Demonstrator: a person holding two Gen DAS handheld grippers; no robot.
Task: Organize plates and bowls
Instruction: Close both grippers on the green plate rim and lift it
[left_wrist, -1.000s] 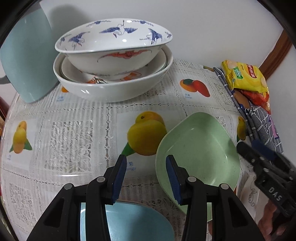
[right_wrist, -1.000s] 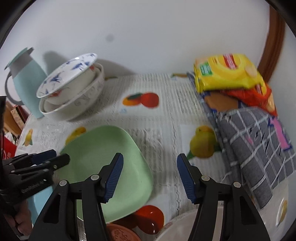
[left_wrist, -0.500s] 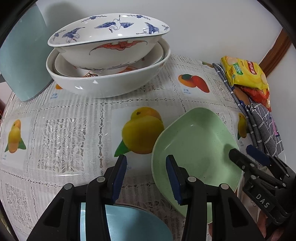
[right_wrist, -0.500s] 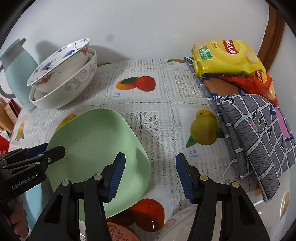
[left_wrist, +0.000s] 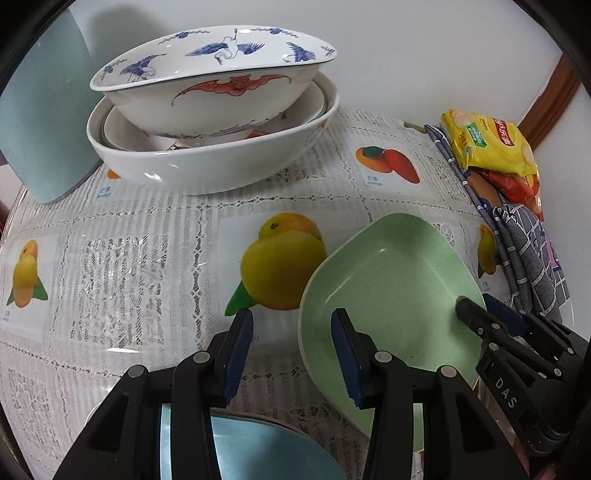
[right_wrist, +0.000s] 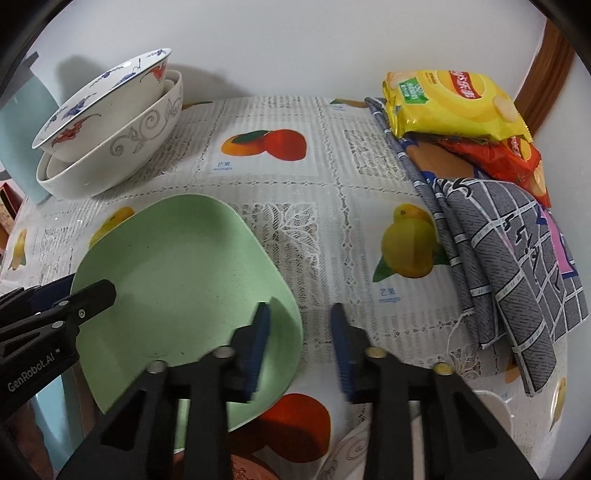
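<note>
Reading "DAS" on your right gripper and "GenRobot.AI" on your left gripper, both jaws stand half open, empty, over the fruit-printed lace tablecloth marked "mango".

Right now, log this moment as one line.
left gripper: open, straddling green plate rim | right gripper: open, straddling opposite rim | plate on tablecloth | bowls stacked

Pale green plate, white bowl with blue cranes, fruit-printed lace tablecloth.
</note>
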